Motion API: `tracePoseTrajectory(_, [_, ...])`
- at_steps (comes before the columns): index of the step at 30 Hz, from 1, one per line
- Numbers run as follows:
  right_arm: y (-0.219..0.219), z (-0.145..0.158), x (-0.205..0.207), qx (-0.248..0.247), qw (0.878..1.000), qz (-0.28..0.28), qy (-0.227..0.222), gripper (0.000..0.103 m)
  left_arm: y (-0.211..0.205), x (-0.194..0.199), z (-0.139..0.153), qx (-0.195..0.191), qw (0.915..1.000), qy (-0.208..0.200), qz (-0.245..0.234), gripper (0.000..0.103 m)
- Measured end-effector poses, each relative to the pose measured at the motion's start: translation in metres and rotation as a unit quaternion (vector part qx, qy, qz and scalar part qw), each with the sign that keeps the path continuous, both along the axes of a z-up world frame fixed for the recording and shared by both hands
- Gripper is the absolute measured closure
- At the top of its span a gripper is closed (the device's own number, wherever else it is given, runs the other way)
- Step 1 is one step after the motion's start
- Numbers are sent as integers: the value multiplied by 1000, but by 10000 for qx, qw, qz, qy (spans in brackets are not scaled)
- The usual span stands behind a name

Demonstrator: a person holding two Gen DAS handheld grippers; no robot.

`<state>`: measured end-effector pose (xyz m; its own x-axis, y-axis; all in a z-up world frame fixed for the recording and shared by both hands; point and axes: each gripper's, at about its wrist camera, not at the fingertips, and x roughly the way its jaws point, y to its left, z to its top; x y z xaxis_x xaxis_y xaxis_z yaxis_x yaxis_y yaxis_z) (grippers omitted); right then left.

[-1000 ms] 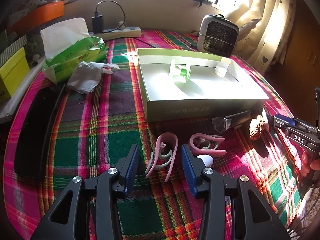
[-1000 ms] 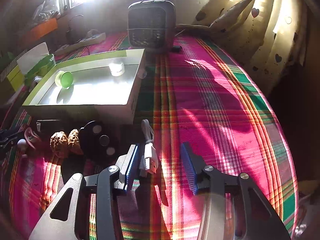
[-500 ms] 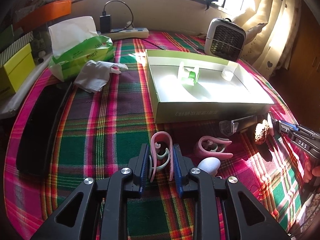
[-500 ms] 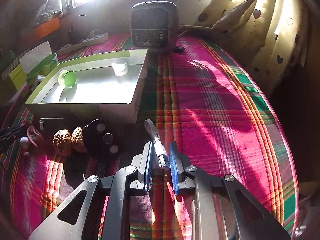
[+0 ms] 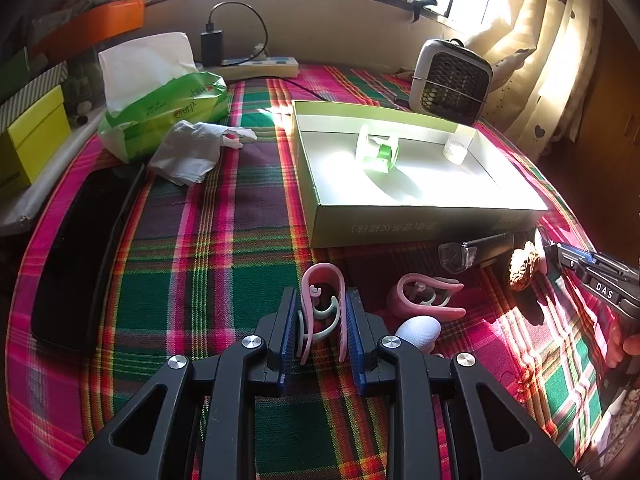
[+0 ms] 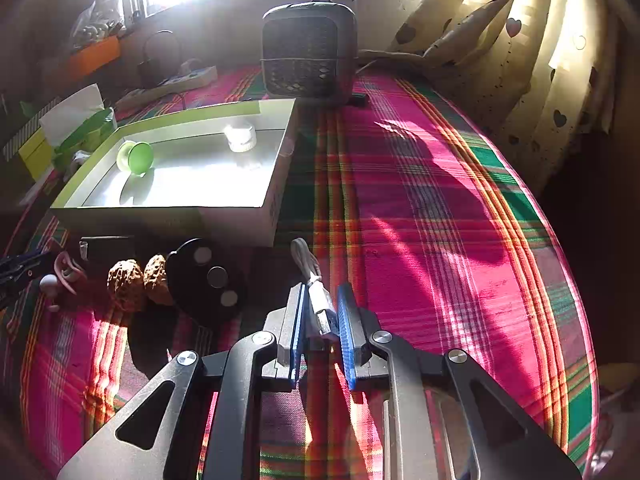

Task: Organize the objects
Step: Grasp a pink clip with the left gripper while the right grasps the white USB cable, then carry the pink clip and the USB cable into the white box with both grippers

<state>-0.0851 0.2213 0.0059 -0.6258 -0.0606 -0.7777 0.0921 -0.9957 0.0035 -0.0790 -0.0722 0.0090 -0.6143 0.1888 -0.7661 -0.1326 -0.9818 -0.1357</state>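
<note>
Left wrist: right gripper (image 5: pixel 600 280) reads "DAS".

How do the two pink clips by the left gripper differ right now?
The pink U-shaped plastic clip is clamped between the left gripper pads, its closed end pointing toward the shallow green-rimmed box. The other pink clip lies free on the plaid cloth, turned sideways. Both share the pink colour and pale inner hooks.

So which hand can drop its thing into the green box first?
Probably the left. The left gripper is shut on the pink clip, and the box lies almost straight ahead. The right gripper, shut on the USB cable, has the box off to its left.
</note>
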Motion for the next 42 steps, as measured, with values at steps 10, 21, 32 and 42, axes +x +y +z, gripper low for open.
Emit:
tracePoseTrajectory(10, [0,1,0,-14,10000,-1,-1,87,-1,-2,1,70,10000,-25,-6,82])
tracePoseTrajectory(21, [1,3,2,-124,9999,1,22,88,2,0,10,114,9999,78,-44,82])
tracePoseTrajectory(32, [4,18,3,-229,9996,-8,175,88,6,-1,30,168,9994,257,-148,82])
tracePoseTrajectory(42, [1,30,-2,-289,9991,69,291,88,14,-11,38,115,9992,296,-243,82])
